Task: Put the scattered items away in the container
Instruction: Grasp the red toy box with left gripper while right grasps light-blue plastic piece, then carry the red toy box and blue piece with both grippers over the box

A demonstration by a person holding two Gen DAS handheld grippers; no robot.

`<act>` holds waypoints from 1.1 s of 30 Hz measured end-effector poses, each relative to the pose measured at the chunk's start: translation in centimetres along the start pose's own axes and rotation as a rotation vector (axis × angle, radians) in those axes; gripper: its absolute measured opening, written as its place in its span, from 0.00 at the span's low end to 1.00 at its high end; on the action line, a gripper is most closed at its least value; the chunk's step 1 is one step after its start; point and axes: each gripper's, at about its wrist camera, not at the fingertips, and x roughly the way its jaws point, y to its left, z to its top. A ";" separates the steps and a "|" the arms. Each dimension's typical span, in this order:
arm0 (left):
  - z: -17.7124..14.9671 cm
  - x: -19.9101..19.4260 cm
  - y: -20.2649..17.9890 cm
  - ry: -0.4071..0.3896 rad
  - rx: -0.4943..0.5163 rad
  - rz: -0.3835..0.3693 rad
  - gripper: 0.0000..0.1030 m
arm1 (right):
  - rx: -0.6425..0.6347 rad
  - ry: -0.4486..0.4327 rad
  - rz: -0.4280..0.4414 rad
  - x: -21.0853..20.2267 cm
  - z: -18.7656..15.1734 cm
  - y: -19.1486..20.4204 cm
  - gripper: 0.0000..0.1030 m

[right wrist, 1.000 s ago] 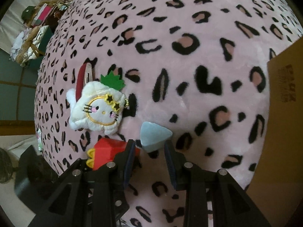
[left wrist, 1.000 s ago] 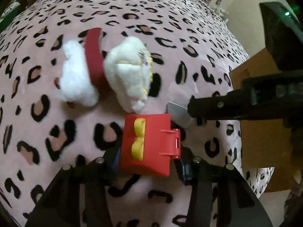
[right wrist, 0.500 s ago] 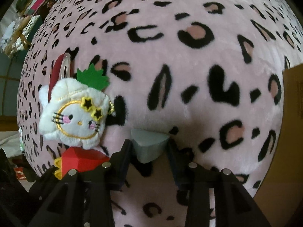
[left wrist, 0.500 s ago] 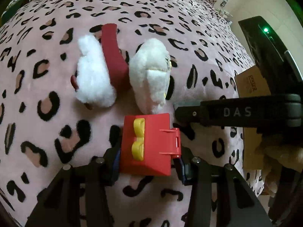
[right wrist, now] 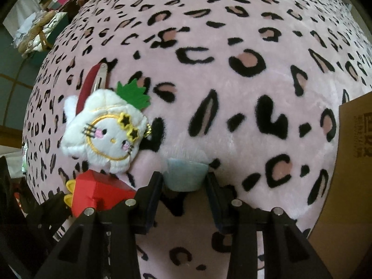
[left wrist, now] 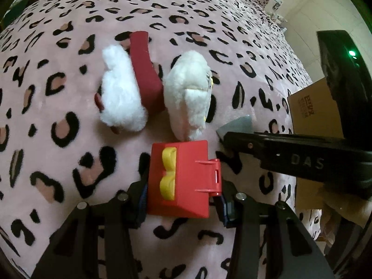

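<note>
On a pink leopard-print blanket (left wrist: 69, 46) lies a red toy box with yellow trim (left wrist: 183, 179). My left gripper (left wrist: 183, 200) is shut on the red box, one finger on each side. Beyond it lies a white plush cat clip with a red band (left wrist: 144, 93); its face with star glasses shows in the right wrist view (right wrist: 107, 134). My right gripper (right wrist: 183, 183) has its fingers against both sides of a small grey-blue wedge (right wrist: 184, 174) pressed into the blanket. The wedge also shows in the left wrist view (left wrist: 237, 125). The red box shows at the right view's lower left (right wrist: 97, 193).
A brown cardboard box (right wrist: 353, 162) stands at the right edge of the bed, also in the left wrist view (left wrist: 313, 114). Cluttered shelves and a basket (right wrist: 41, 30) lie beyond the bed's far left. The bed's far end shows a wall.
My right gripper has moved down onto the grey-blue wedge and closed in on it, pressing it into the blanket. My left gripper stays on the red box.
</note>
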 end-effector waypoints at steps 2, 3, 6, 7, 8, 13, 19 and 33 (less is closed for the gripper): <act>-0.1 -0.2 0.1 0.001 0.000 0.004 0.46 | -0.007 -0.011 0.000 -0.5 -0.2 0.2 0.38; -0.1 -0.3 0.1 0.002 0.001 0.007 0.46 | -0.014 -0.016 -0.005 -0.8 -0.2 0.4 0.38; -0.3 -0.7 0.4 0.001 0.001 0.014 0.46 | -0.041 -0.034 -0.020 -1.9 -0.2 0.9 0.38; -0.3 -0.8 0.5 0.001 -0.001 0.015 0.46 | -0.047 -0.038 -0.024 -2.1 -0.2 1.0 0.38; -0.4 -1.1 0.6 -0.001 -0.004 0.019 0.46 | -0.054 -0.044 -0.028 -2.4 -0.2 1.2 0.38; -0.6 -2.0 1.2 -0.007 -0.009 0.028 0.46 | -0.073 -0.061 -0.029 -3.2 -0.4 1.4 0.38; -0.7 -3.5 1.8 -0.027 -0.007 0.045 0.46 | -0.083 -0.072 -0.018 -4.9 -1.5 0.5 0.38; -0.3 -1.0 2.5 0.040 -0.028 -0.007 0.50 | -0.077 -0.080 -0.007 -5.7 -2.1 0.3 0.38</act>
